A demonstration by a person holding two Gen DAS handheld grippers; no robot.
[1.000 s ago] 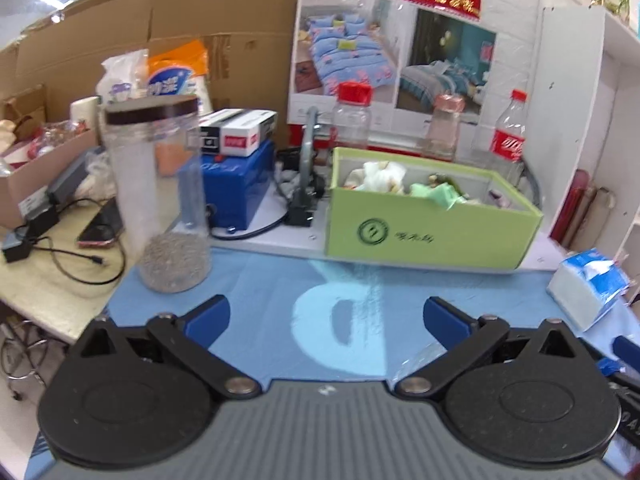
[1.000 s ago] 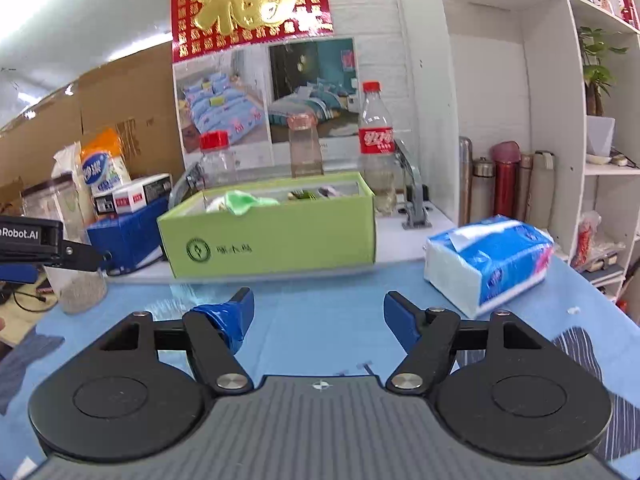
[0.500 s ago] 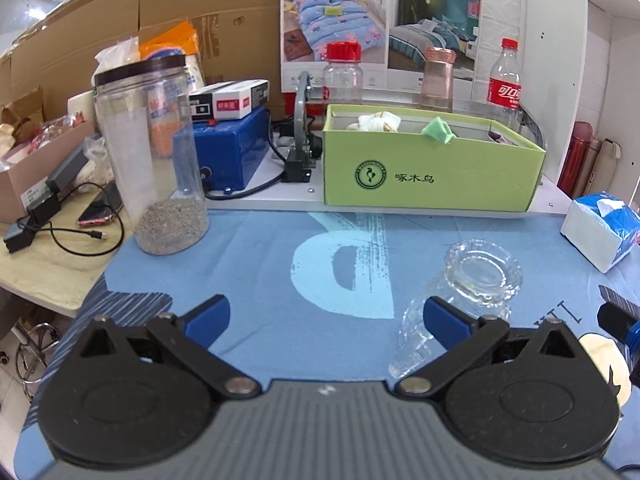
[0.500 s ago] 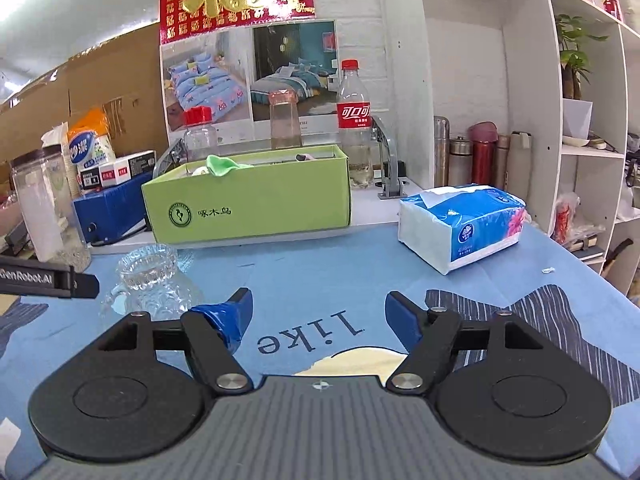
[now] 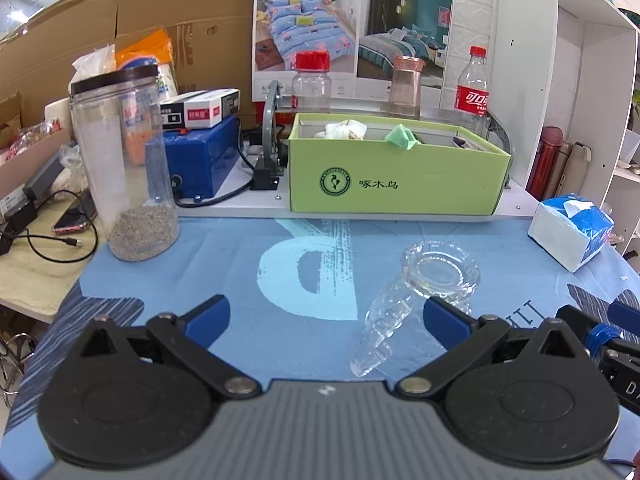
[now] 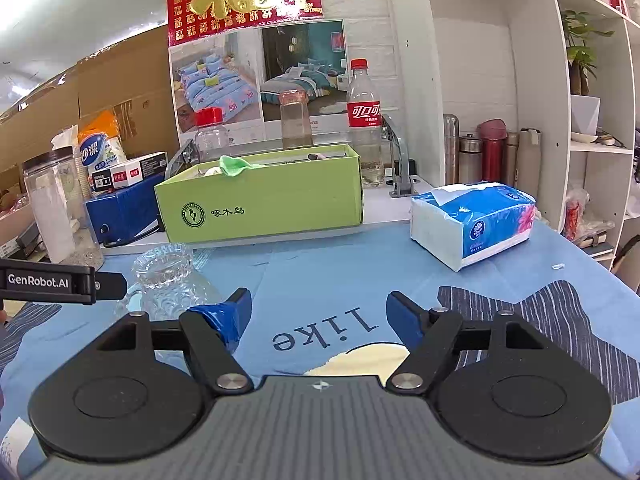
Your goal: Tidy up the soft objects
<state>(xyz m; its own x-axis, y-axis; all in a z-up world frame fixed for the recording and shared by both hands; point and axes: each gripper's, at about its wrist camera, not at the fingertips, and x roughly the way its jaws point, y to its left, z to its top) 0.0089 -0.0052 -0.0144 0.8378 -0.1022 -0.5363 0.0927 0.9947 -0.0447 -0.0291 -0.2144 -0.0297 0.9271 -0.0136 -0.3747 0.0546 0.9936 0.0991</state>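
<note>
Left gripper (image 5: 326,318) with blue-tipped fingers spread wide and empty above the blue printed tablecloth (image 5: 224,264), right gripper (image 6: 319,312) likewise wide and empty, clear cut-glass mug (image 5: 424,292) apparently lying on its side between them, light-green cardboard box (image 5: 394,184) at the table's back edge holding a green cloth (image 5: 402,138) and white crumpled cloth (image 5: 344,130), blue-and-white tissue pack (image 6: 474,222) to the right.

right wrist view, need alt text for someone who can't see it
The open right claw hovers empty over a blue printed tablecloth. Ahead sits a green box with a green cloth poking out; a blue tissue pack lies to its right, and a clear glass jug stands at left.
</note>
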